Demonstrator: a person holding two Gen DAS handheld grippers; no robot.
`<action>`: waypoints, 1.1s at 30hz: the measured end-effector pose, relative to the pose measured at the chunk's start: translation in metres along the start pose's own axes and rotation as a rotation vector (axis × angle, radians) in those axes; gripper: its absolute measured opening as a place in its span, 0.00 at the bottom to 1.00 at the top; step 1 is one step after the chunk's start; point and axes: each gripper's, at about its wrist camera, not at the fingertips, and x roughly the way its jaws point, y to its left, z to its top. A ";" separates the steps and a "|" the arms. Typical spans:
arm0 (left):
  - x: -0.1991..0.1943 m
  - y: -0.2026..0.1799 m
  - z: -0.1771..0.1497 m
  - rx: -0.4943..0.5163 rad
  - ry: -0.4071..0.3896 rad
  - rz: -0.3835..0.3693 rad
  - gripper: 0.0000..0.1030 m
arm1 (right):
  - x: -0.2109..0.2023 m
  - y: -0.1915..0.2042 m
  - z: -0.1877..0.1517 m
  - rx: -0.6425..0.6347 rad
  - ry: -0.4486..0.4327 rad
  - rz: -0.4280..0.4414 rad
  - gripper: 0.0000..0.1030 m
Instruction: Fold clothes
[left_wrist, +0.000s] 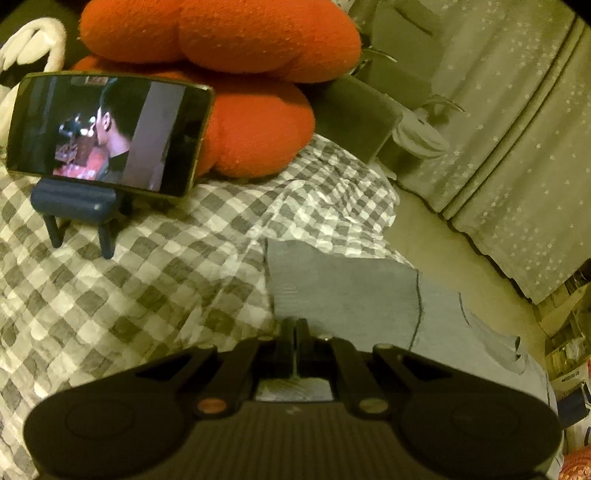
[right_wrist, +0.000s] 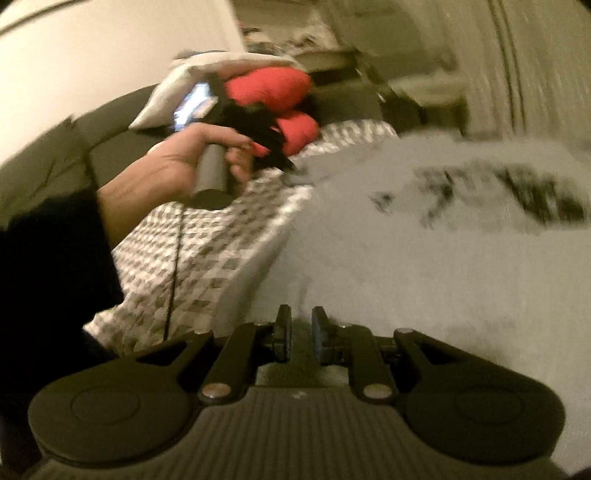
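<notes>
A light grey garment (left_wrist: 354, 295) with a dark seam line lies on the checked bedspread (left_wrist: 147, 266). My left gripper (left_wrist: 295, 325) is shut on its near edge. In the right wrist view the same garment (right_wrist: 424, 251) is spread wide, with a blurred dark print (right_wrist: 517, 192) on it. My right gripper (right_wrist: 301, 317) sits low over its near edge with a narrow gap between the fingers, and cloth shows in that gap. The left hand-held gripper (right_wrist: 258, 144) also shows there, at the garment's far left edge.
A phone (left_wrist: 107, 133) playing video stands on a small dark stand (left_wrist: 79, 206) at the far left of the bed. Red cushions (left_wrist: 229, 48) lie behind it. A starred grey curtain (left_wrist: 517, 147) hangs at the right, with floor below.
</notes>
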 end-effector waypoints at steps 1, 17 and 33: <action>0.001 0.001 0.000 0.000 0.002 0.002 0.01 | -0.001 0.007 0.000 -0.038 -0.005 0.009 0.18; 0.004 -0.002 -0.005 0.022 0.024 0.013 0.01 | 0.025 0.085 -0.036 -0.530 0.075 -0.063 0.33; -0.018 -0.021 -0.002 0.019 -0.075 -0.120 0.00 | 0.000 -0.043 -0.026 0.510 0.016 0.225 0.07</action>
